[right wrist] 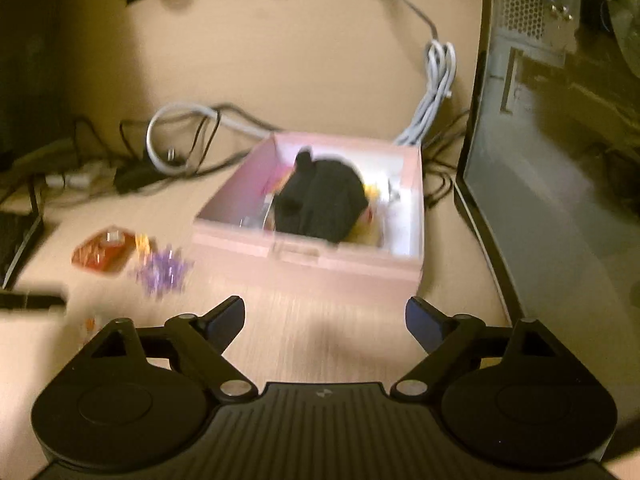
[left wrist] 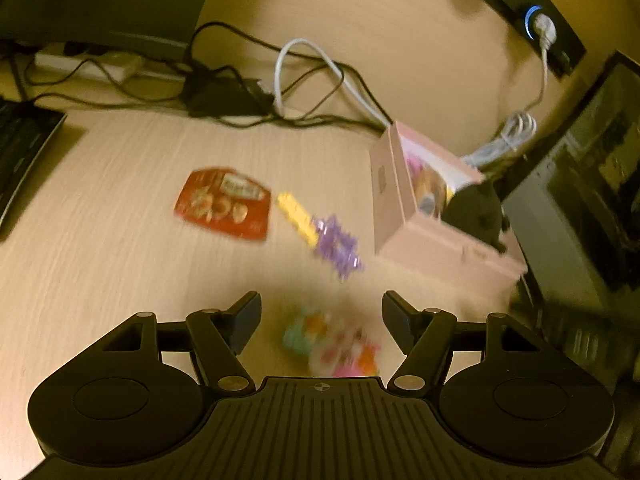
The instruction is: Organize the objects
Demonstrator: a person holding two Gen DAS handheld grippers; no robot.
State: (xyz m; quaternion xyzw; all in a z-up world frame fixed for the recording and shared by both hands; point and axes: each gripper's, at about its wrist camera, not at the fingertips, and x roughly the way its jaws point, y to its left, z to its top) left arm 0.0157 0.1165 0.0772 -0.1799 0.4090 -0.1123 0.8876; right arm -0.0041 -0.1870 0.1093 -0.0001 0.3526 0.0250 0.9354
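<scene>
A pink open box (right wrist: 312, 256) stands on the wooden desk, and a black soft item (right wrist: 320, 200) lies in it over some colourful things. My right gripper (right wrist: 325, 320) hangs open in front of the box with only bare desk between its fingers. In the left wrist view the box (left wrist: 448, 248) is at the right. A red snack packet (left wrist: 224, 204), a yellow and purple spiky toy (left wrist: 336, 244) and a blurred pastel packet (left wrist: 332, 340) lie loose on the desk. My left gripper (left wrist: 322, 316) is open over the pastel packet, its pads clear of it.
Tangled black and white cables (left wrist: 240, 80) and a power strip lie at the back. A keyboard (left wrist: 24, 152) sits at the left edge. A computer case (right wrist: 540, 200) stands right of the box, with a coiled white cable (right wrist: 436, 92) behind it.
</scene>
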